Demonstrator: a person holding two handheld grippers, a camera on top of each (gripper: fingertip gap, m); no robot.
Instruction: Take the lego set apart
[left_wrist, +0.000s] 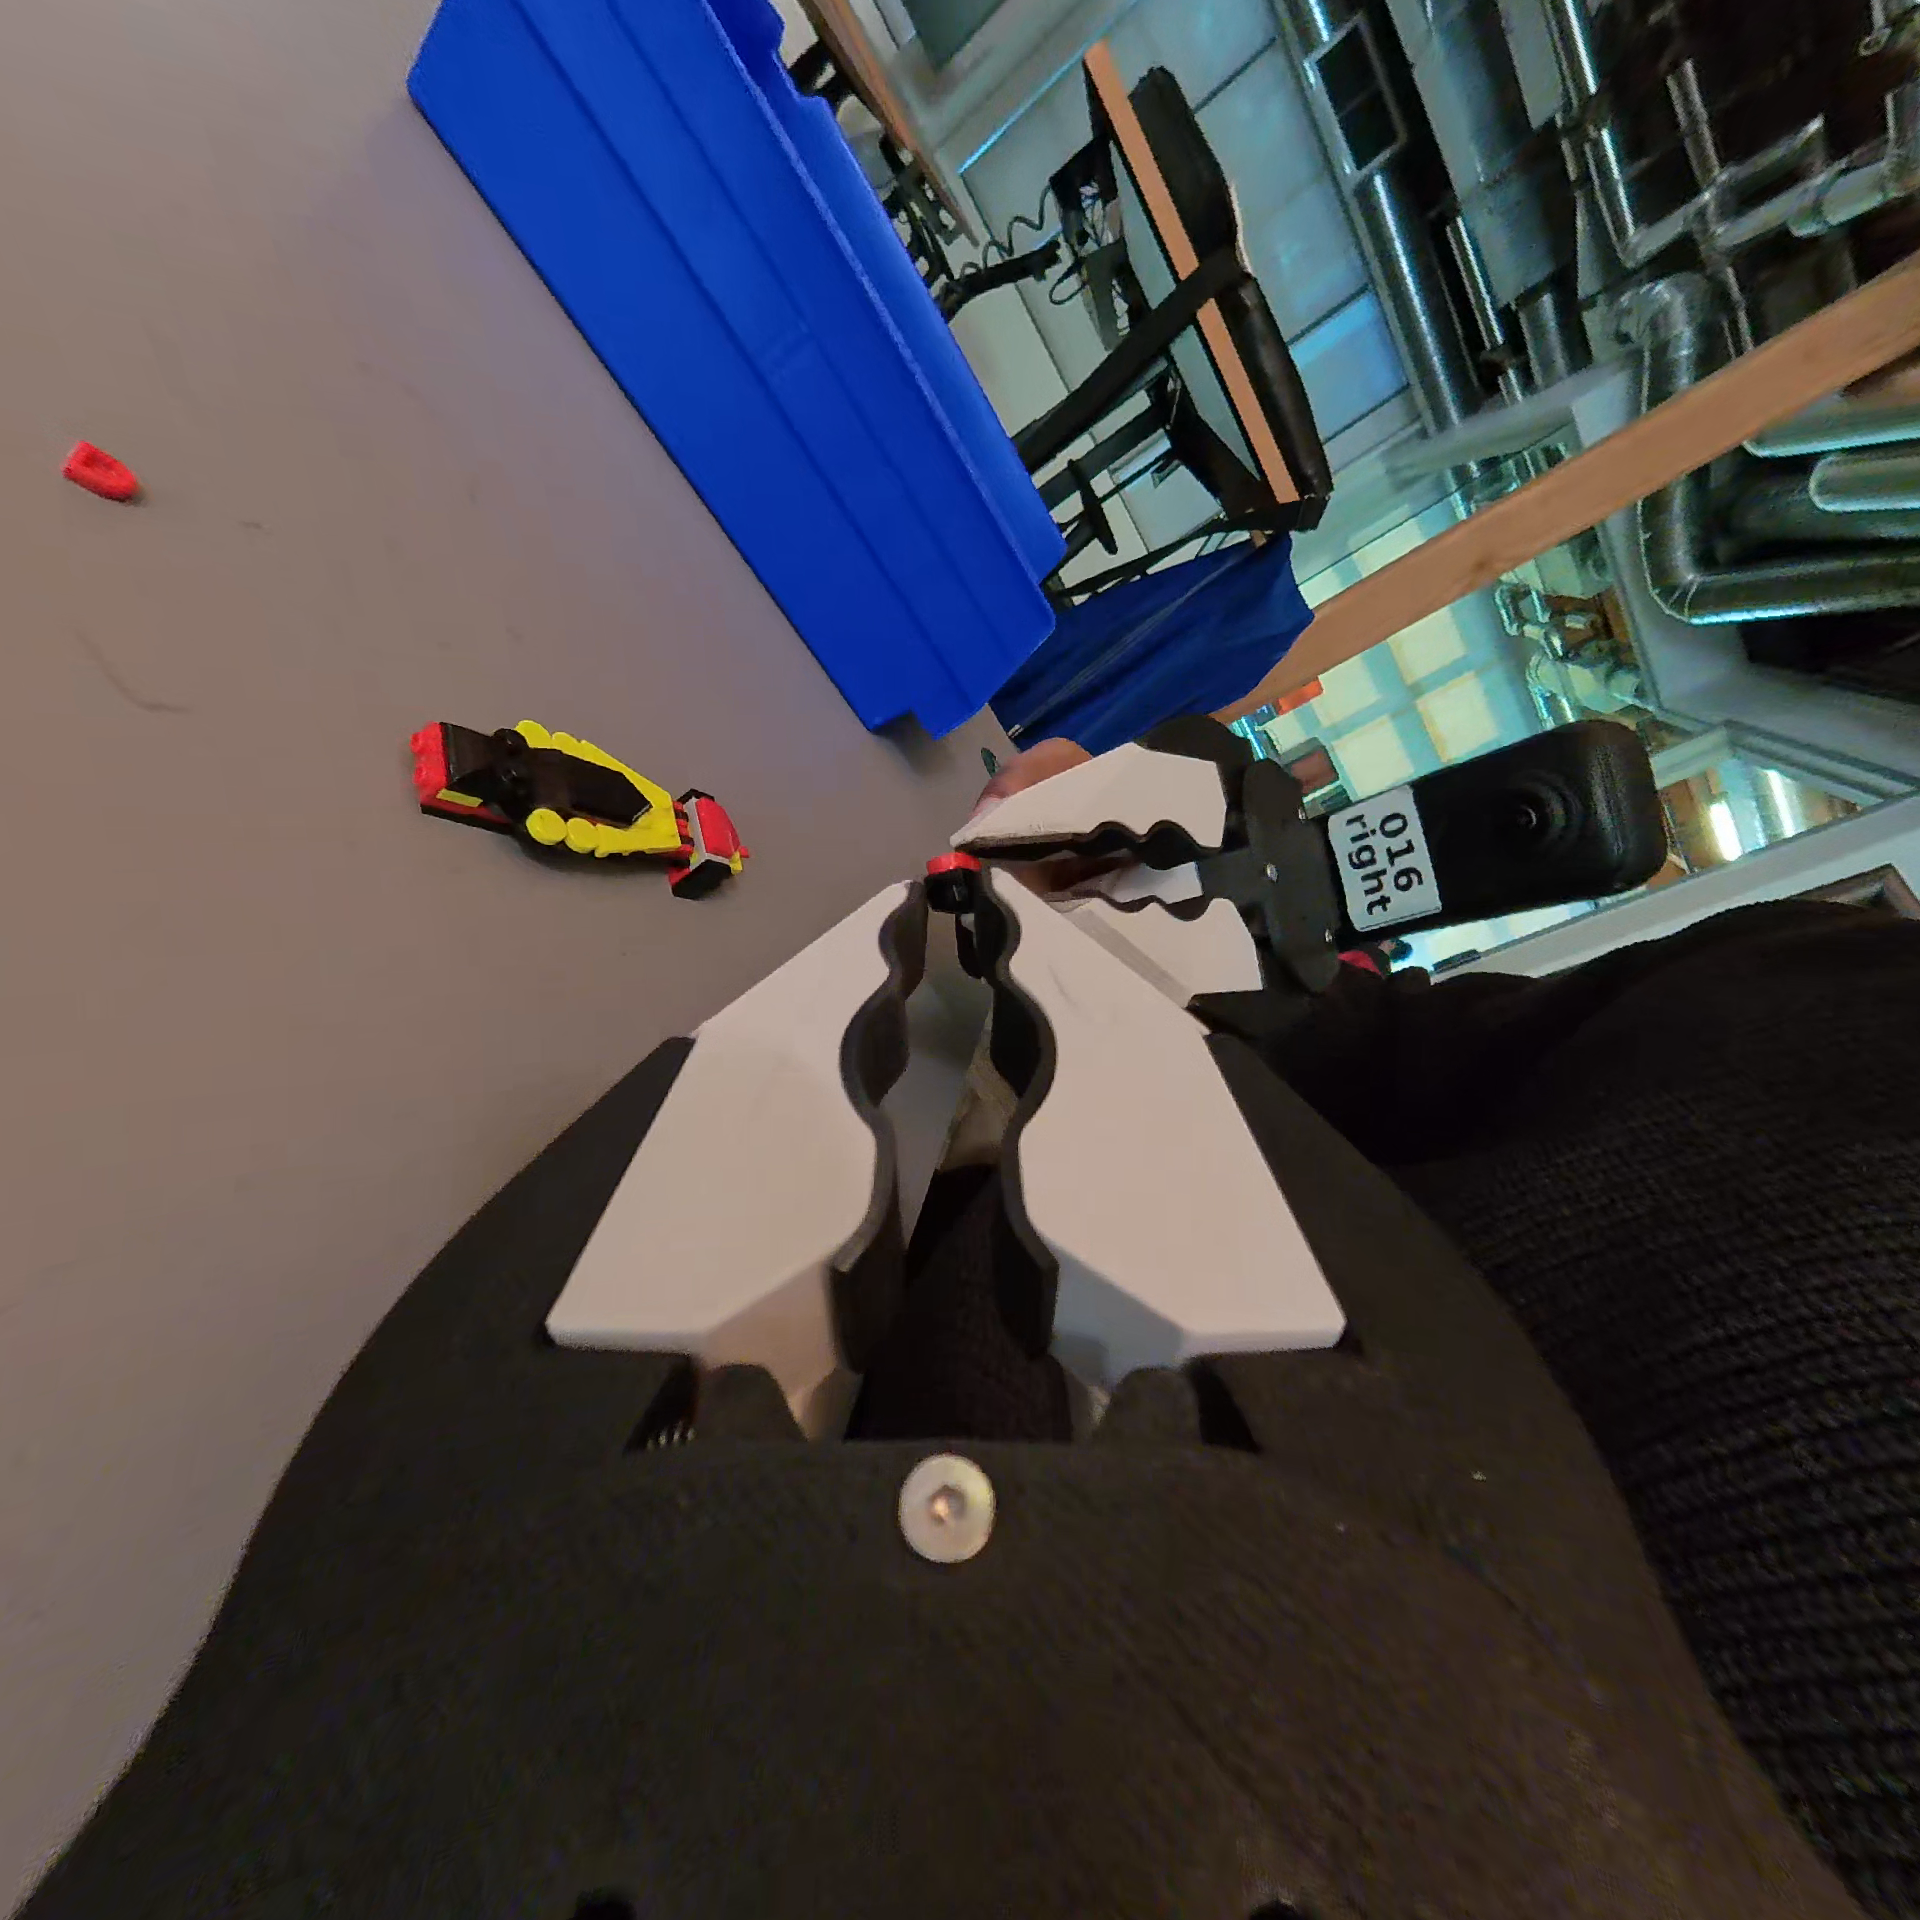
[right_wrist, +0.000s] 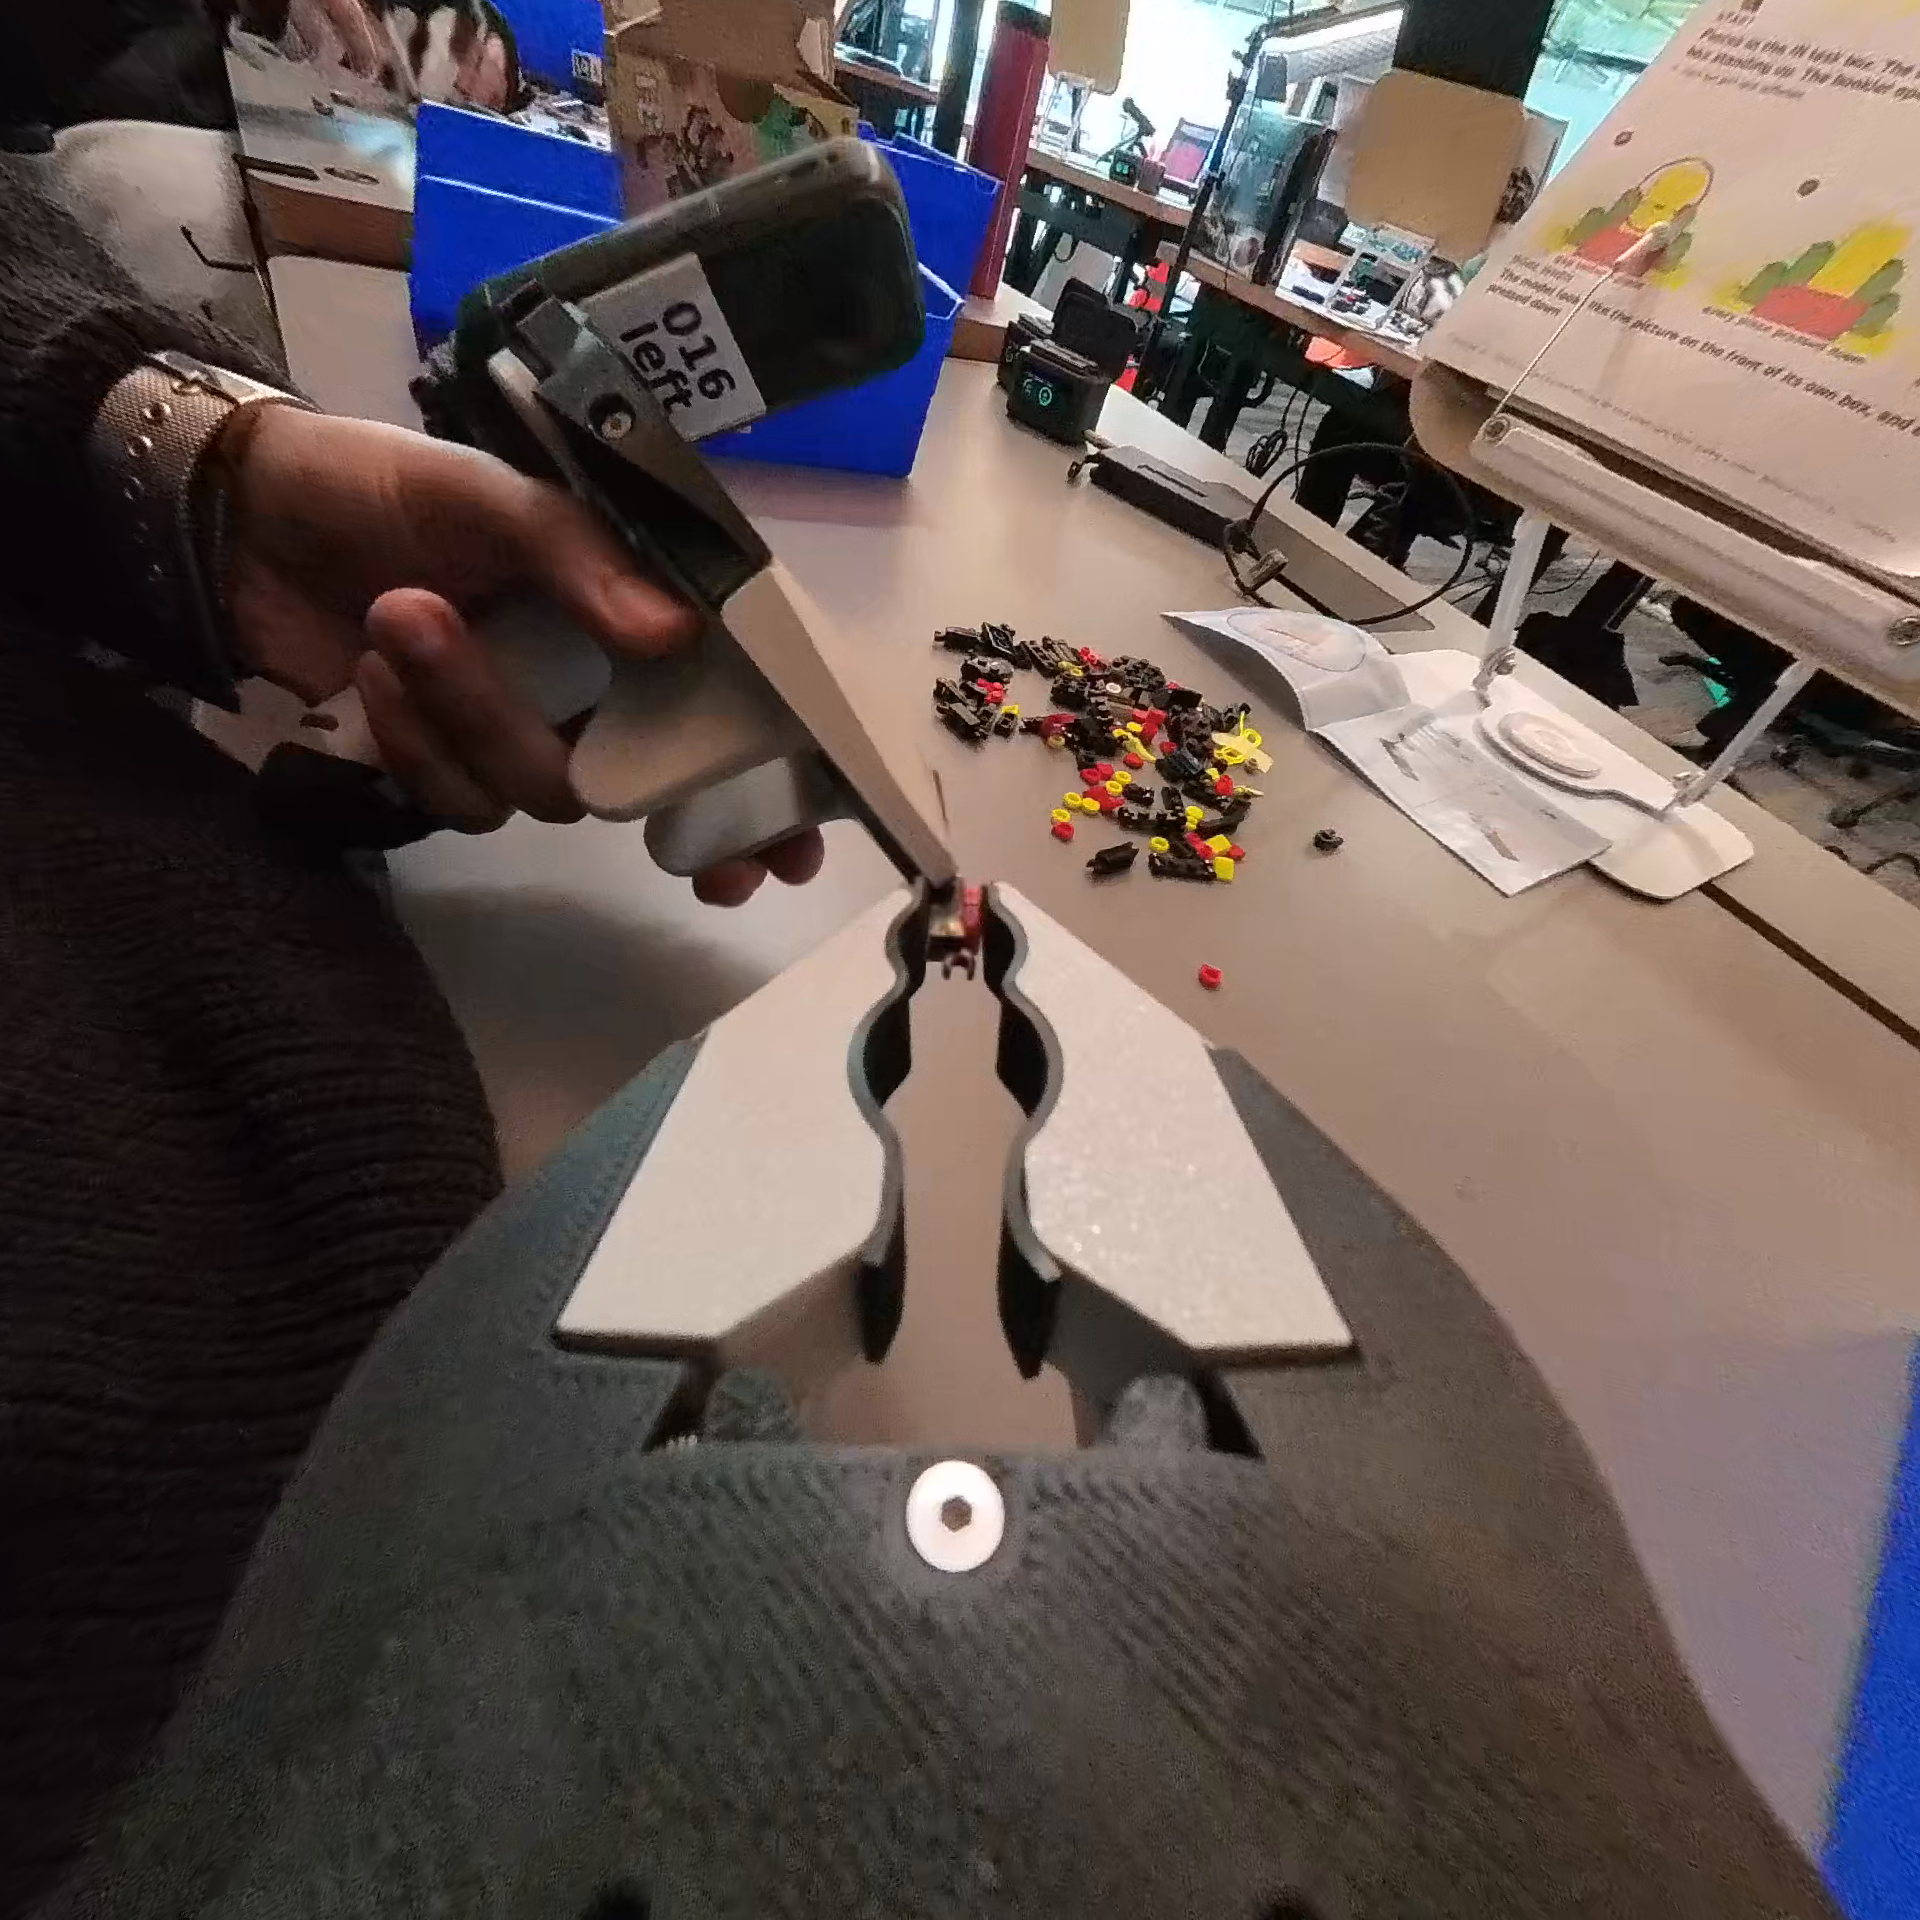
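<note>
Closest to me, my two tools meet tip to tip above the table. My left gripper (left_wrist: 948, 902) is closed almost fully, its wavy black pads nipping a tiny red-and-black lego piece (left_wrist: 948, 881). My right gripper (right_wrist: 954, 920) is pinched down on the same little piece (right_wrist: 964, 920) from the other side, so both have it clamped between their very tips. I judge I am pulling a small two-part stub apart, red cap from black base, though it is too small to be sure how the halves join.

My left hand (right_wrist: 436, 613) wraps the pale handle of its tool, dark knitted sleeve behind it.

A little further out on the smooth grey table (left_wrist: 260, 1039) lies what is left of the model: a small pointed vehicle chunk (left_wrist: 577, 805), glossy yellow and black with red ends, still assembled, studs showing along its edge. One loose red brick (left_wrist: 99, 470) sits well apart from it.

On my right side, a single red stud (right_wrist: 1208, 976) lies near, then a scattered pile of loose pieces (right_wrist: 1122, 748), black, red and yellow, hard shiny plastic. So most of the set looks already separated; the chunk and this stub remain.

Beyond are a folded instruction sheet (right_wrist: 1403, 727), a white stand (right_wrist: 1662, 831) carrying a printed card, and blue plastic bins (left_wrist: 748, 343).
</note>
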